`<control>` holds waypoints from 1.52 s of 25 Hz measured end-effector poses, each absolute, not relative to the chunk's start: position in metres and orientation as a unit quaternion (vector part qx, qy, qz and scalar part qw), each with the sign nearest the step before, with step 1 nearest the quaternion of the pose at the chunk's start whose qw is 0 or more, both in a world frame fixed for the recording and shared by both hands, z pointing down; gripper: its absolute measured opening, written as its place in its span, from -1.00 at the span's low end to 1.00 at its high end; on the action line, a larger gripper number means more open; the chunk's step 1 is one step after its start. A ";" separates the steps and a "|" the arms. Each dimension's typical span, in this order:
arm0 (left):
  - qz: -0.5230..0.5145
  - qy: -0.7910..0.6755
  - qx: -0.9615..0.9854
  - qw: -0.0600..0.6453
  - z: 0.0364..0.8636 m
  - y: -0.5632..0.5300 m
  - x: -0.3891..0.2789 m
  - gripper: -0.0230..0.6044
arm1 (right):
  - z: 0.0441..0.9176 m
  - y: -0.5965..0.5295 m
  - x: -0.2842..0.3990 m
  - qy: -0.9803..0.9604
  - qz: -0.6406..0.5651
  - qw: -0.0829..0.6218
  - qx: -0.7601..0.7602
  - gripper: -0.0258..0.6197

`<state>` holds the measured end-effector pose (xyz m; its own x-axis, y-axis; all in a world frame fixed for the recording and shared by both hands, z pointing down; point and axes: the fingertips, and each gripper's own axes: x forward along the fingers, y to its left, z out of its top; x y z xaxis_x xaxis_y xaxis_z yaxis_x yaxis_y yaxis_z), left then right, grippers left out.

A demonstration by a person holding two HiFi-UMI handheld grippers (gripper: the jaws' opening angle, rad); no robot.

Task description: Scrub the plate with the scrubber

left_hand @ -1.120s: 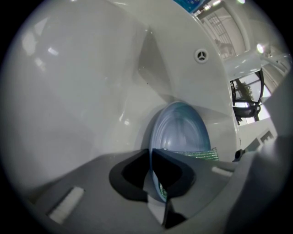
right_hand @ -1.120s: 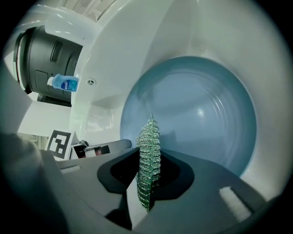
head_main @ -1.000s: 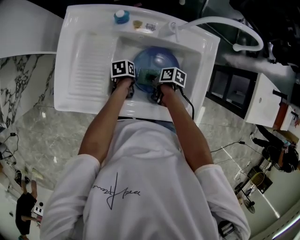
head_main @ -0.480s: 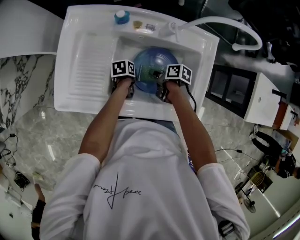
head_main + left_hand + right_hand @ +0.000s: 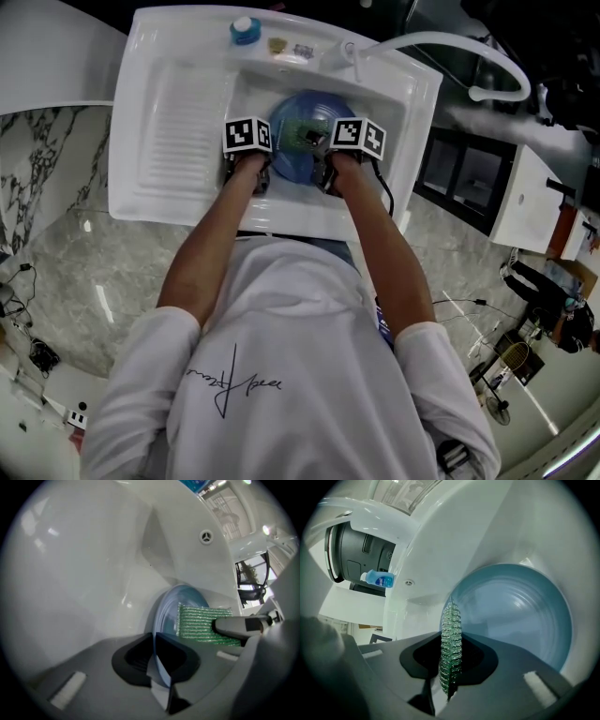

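the blue plate (image 5: 520, 606) sits in the basin of the sink (image 5: 178, 122), its rim clenched between the jaws of the left gripper (image 5: 157, 660). the right gripper (image 5: 450, 667) is clamped on the green scrubber (image 5: 201, 625), which lies against the plate's face. a blue bottle (image 5: 244, 32) stands on the sink's back edge.

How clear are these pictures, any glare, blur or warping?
Head view: sharp, evenly lit, edges bowed, with sheen on the white sink. Left gripper view: fisheye circle with black corners; the rim of the plate nearest the lens is soft. Right gripper view: same fisheye; the scrubber is crisp, edge-on.
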<state>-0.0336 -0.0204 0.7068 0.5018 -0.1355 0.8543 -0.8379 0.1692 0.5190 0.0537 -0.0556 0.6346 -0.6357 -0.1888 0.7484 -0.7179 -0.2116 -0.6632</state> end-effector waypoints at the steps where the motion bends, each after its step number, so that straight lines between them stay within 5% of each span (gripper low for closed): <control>1: 0.274 -0.417 0.583 0.641 0.707 -0.020 -0.034 -0.69 | 0.634 -0.058 0.052 -0.599 0.678 0.195 0.378 -0.73; 38: 0.274 -0.412 0.587 0.641 0.708 -0.020 -0.032 -0.69 | 0.669 -0.075 0.063 -0.620 0.640 0.261 0.372 -0.73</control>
